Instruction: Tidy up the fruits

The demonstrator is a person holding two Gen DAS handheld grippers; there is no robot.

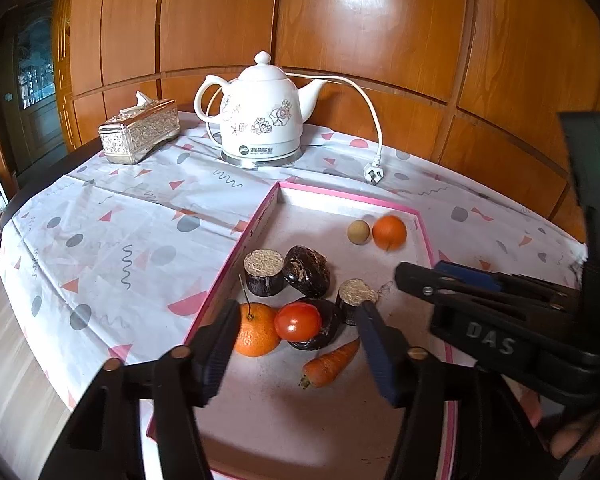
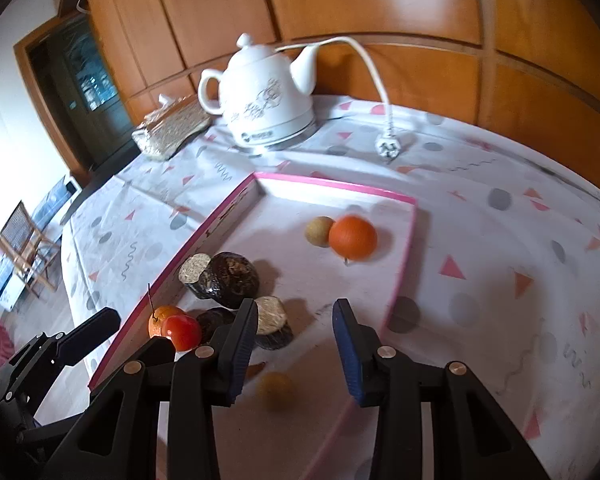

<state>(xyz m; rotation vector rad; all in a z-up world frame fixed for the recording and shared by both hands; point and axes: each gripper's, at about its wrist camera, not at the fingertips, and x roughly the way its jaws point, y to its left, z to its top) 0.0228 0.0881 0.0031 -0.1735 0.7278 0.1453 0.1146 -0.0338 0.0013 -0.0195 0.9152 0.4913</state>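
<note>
Left gripper open over the tomato at the tray's left edge, gripping nothing; right gripper open, empty. We should lower until the pads flank the tomato, then close gently so it doesn't nudge the orange.

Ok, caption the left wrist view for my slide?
Open left claw above tomato, orange and carrot in the pink-rimmed tray.

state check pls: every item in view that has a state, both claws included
left claw: open, nothing between the pads
right claw: open, empty
kettle: lid on, upright on its base
plug: unplugged, lying on the tablecloth
tissue box: tissue sticking out the top
pink tray: on the table, produce inside
tomato: in the tray, resting against the orange
carrot: lying flat in the tray
</note>
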